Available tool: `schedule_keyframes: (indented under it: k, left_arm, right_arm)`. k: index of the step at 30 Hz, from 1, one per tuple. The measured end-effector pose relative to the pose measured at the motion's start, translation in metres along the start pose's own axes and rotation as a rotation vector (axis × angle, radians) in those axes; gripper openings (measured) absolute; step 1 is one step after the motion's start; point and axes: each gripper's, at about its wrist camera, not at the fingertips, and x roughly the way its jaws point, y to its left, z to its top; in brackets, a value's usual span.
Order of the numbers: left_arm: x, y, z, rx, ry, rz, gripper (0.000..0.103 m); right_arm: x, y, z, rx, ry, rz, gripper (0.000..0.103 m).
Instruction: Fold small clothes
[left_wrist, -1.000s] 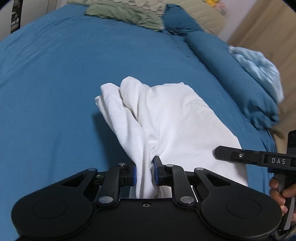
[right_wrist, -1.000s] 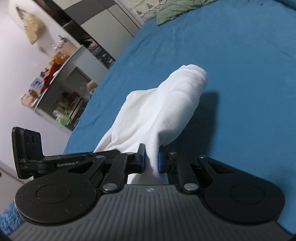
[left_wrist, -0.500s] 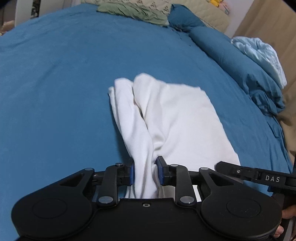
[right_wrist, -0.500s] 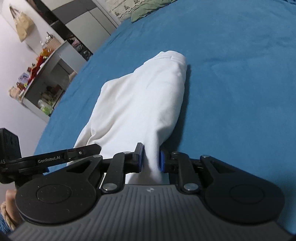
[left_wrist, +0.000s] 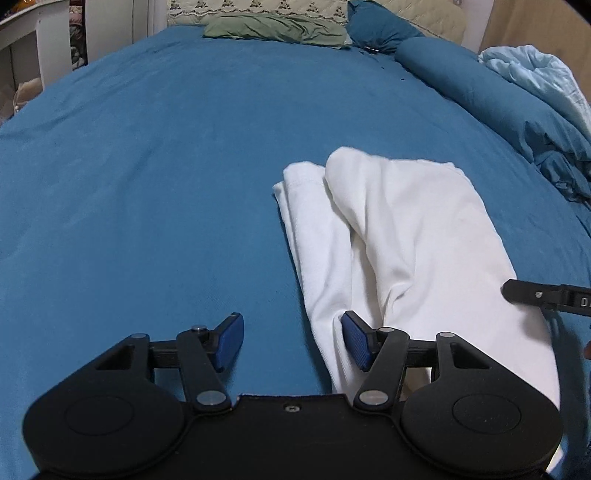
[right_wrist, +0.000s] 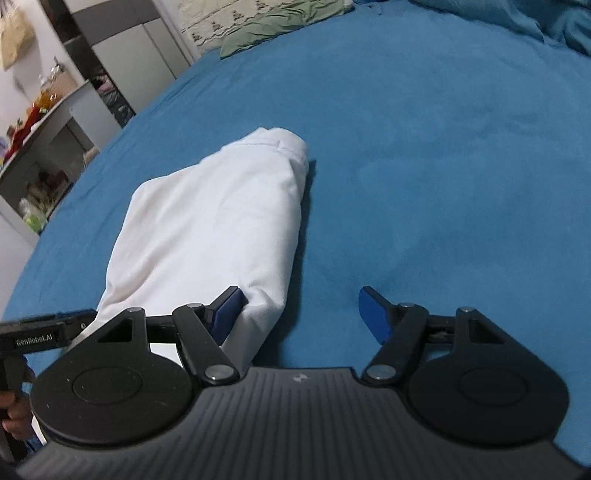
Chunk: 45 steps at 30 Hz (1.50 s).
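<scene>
Just changed: half a second ago both my grippers pinched the near hem of the white garment (left_wrist: 417, 236); now both have let go and the cloth lies on its own.
Left gripper (left_wrist: 291, 338): jaws spread wide, nothing between them but bedsheet — the right-hand pad (left_wrist: 356, 343) sits against the garment's near left edge.
Right gripper (right_wrist: 301, 314): also spread wide and empty; its left pad (right_wrist: 227, 314) touches the cloth's near right corner.
Garment position: flat on the blue bed (left_wrist: 147, 184), folded into a long narrow stack, with a thinner folded strip showing along its left side in the left wrist view.
What it means: I judge this fold is laid down and released — the piece looks mostly done, perhaps one more fold end to end.
Watch: the top layer bulges near the far end, so I would smooth it before regripping.
Background: green pillow (left_wrist: 273, 29) at the head of the bed, well apart.
</scene>
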Motion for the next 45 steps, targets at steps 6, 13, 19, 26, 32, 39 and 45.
schedule_keyframes:
  k: [6, 13, 19, 26, 32, 39, 45]
  left_arm:
    - [-0.083, -0.006, 0.011, 0.041, -0.098, 0.072, 0.064]
    - [-0.193, -0.041, 0.007, 0.086, -0.196, 0.139, 0.103]
    - [-0.235, -0.061, -0.023, 0.097, -0.206, 0.200, 0.103]
    - [-0.253, -0.063, -0.064, 0.080, -0.185, 0.222, 0.103]
    - [-0.253, -0.066, -0.080, 0.078, -0.177, 0.213, 0.103]
    - [-0.252, -0.076, -0.082, 0.107, -0.183, 0.216, 0.103]
    - [-0.251, -0.080, -0.082, 0.120, -0.186, 0.220, 0.103]
  right_arm:
    - [-0.071, 0.032, 0.014, -0.077, -0.076, 0.001, 0.092]
    - [-0.187, 0.097, 0.015, -0.166, -0.149, -0.133, 0.103]
    - [-0.229, 0.128, -0.009, -0.179, -0.101, -0.262, 0.103]
    - [-0.249, 0.124, -0.045, -0.130, -0.062, -0.288, 0.103]
    - [-0.250, 0.121, -0.068, -0.147, -0.010, -0.305, 0.103]
    - [-0.256, 0.121, -0.079, -0.128, -0.015, -0.300, 0.103]
    - [-0.257, 0.119, -0.078, -0.123, -0.012, -0.302, 0.103]
